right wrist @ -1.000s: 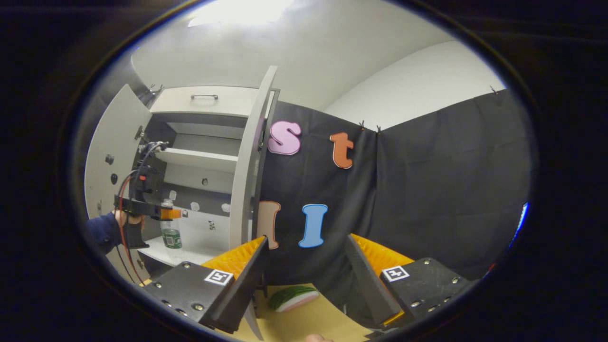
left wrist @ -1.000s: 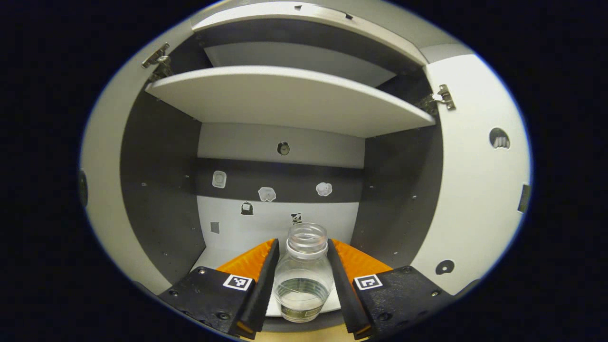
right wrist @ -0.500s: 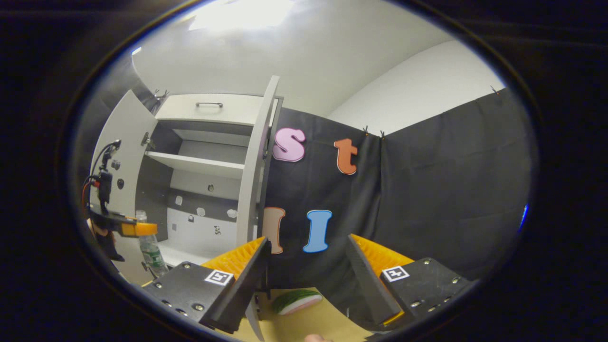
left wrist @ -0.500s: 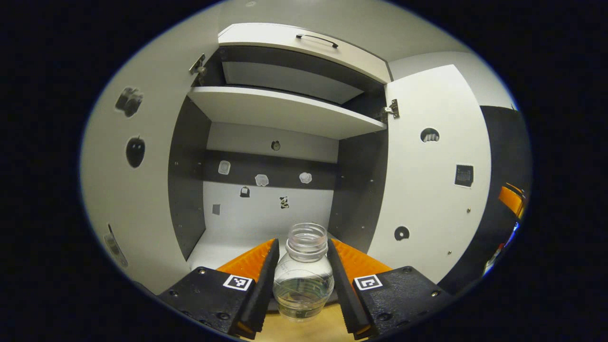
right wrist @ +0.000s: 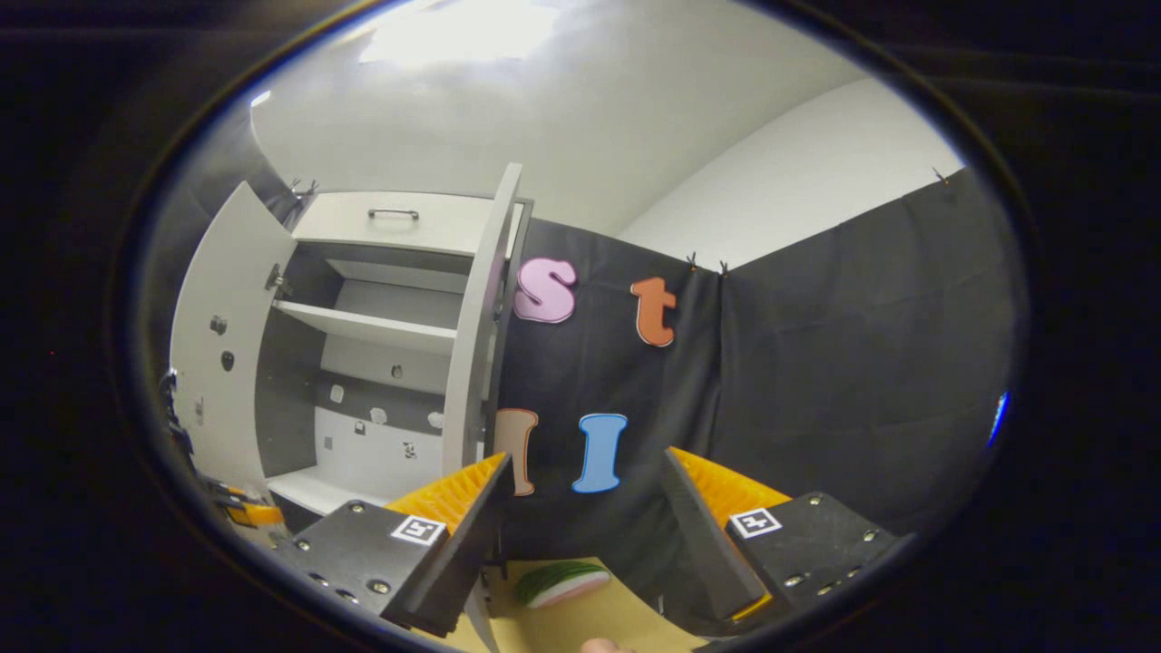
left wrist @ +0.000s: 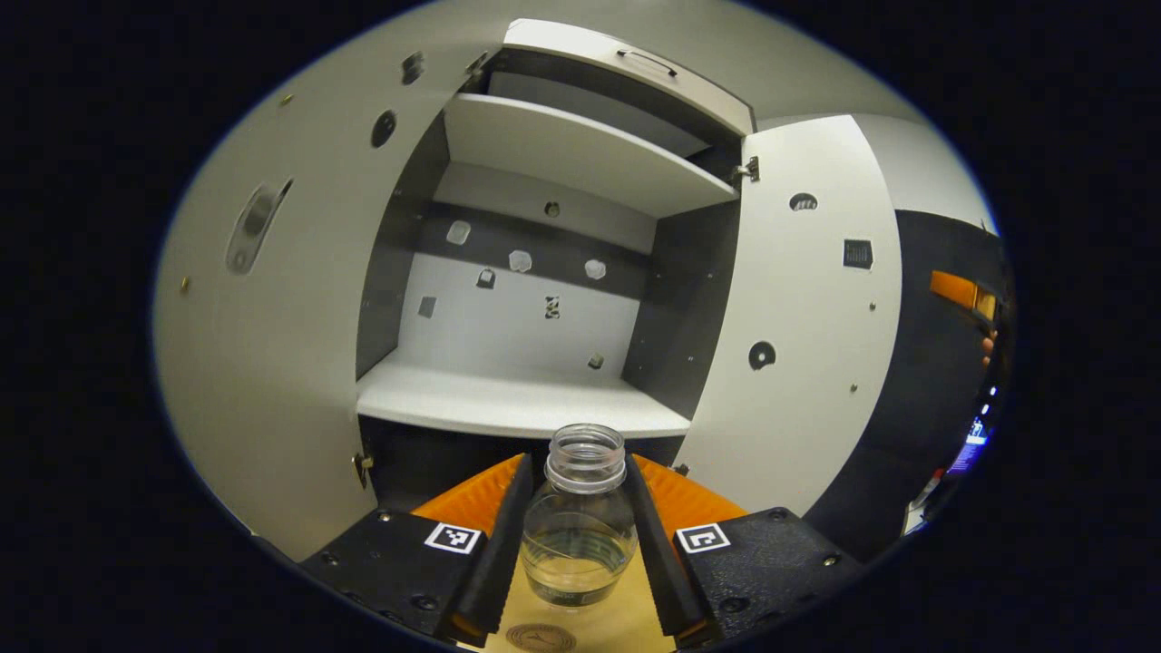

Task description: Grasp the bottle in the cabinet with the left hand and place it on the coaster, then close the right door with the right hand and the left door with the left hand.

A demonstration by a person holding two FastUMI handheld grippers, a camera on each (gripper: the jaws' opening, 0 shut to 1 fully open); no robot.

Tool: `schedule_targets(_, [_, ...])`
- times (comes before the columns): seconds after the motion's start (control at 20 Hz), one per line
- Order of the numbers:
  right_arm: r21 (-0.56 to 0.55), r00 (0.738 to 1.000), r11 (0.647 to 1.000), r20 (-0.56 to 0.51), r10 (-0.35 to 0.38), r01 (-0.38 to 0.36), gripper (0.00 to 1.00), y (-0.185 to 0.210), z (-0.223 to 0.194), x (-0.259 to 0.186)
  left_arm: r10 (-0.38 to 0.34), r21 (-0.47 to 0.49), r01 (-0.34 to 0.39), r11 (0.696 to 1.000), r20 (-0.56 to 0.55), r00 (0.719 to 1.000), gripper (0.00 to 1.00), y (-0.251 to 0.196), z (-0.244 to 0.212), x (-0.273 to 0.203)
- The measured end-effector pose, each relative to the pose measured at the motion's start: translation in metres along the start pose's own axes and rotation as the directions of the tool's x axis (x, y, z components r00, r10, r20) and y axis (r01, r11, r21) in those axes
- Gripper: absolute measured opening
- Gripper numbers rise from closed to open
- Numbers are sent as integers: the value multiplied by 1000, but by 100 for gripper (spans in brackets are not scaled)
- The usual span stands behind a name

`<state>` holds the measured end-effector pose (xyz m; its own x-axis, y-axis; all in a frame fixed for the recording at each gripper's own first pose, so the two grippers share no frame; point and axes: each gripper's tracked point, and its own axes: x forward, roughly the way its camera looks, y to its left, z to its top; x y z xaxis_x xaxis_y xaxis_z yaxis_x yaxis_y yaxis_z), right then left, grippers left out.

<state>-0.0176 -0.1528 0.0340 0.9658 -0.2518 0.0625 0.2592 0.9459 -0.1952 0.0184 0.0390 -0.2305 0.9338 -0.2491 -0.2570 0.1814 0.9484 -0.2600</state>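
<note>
The left gripper (left wrist: 580,517) pinches the clear bottle (left wrist: 580,535) at its shoulders, in front of the cabinet (left wrist: 526,399) and below its lower shelf, above the coaster (left wrist: 541,638) (partly seen). Both cabinet doors stand wide. Right of the cabinet, the right gripper (right wrist: 590,508) hangs spread, holding nothing.

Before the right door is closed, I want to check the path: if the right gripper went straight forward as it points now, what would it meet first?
The right gripper, open and empty, points at the black cloth wall, just right of the open right door. Nothing stands between, so it would probably meet the cloth first; depth is unclear.
</note>
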Motion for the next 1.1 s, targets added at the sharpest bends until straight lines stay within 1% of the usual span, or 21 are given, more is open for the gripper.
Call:
schedule_targets(0.2, [-14, 1000, 1000, -4, -17, 17, 98, -4, -1, -1, 83, -43, -88, 995, -98, 992, 64, 30, -77, -11])
schedule_targets(0.25, [-14, 1000, 1000, -5, -20, 20, 98, -5, -1, -2, 98, -54, -104, 993, -115, 989, 67, 35, -91, -12])
schedule_targets(0.3, [-14, 1000, 1000, -4, -23, 23, 98, -5, -1, -2, 114, -65, -123, 990, -126, 985, 64, 40, -104, -13])
schedule_targets(0.45, [-25, 1000, 999, -3, -29, 29, 98, -5, 1, -4, 153, -52, -162, 985, -154, 976, 64, 50, -136, -11])
schedule_targets(0.5, [-31, 1000, 999, -1, -31, 31, 98, -5, 1, -4, 159, -32, -167, 985, -174, 972, 64, 52, -147, -11])
schedule_targets(0.6, [-44, 999, 999, 1, -32, 32, 98, -5, 2, -7, 149, -14, -155, 988, -216, 965, 65, 49, -169, -8])
schedule_targets(0.65, [-51, 999, 998, 4, -34, 34, 98, -5, 3, -9, 142, -11, -149, 989, -233, 962, 67, 47, -178, -6])
schedule_targets(0.7, [-59, 999, 998, 6, -35, 36, 98, -6, 4, -10, 138, -6, -144, 990, -248, 959, 65, 45, -185, -3])
schedule_targets(0.75, [-65, 999, 997, 7, -37, 38, 98, -6, 4, -12, 144, 4, -148, 989, -254, 956, 65, 46, -190, -1])
schedule_targets(0.85, [-77, 999, 996, 5, -40, 40, 98, -7, 3, -13, 152, 28, -150, 988, -262, 953, 65, 47, -196, 3])
schedule_targets(0.9, [-82, 999, 996, 2, -40, 40, 98, -8, 2, -15, 148, 28, -146, 989, -247, 958, 67, 45, -194, 5])
schedule_targets(0.95, [-87, 999, 995, -1, -41, 41, 98, -9, 1, -16, 146, 26, -144, 989, -246, 958, 65, 45, -194, 5])
schedule_targets(1.0, [-91, 999, 995, -3, -42, 41, 93, -9, 0, -16, 141, 26, -139, 990, -243, 960, 67, 44, -195, 6])
schedule_targets(1.05, [-95, 999, 995, -5, -43, 42, 93, -10, -1, -17, 136, 30, -133, 991, -235, 963, 65, 43, -193, 9])
schedule_targets(1.1, [-98, 999, 994, -7, -43, 42, 98, -9, -2, -16, 133, 34, -128, 991, -240, 962, 66, 42, -194, 8])
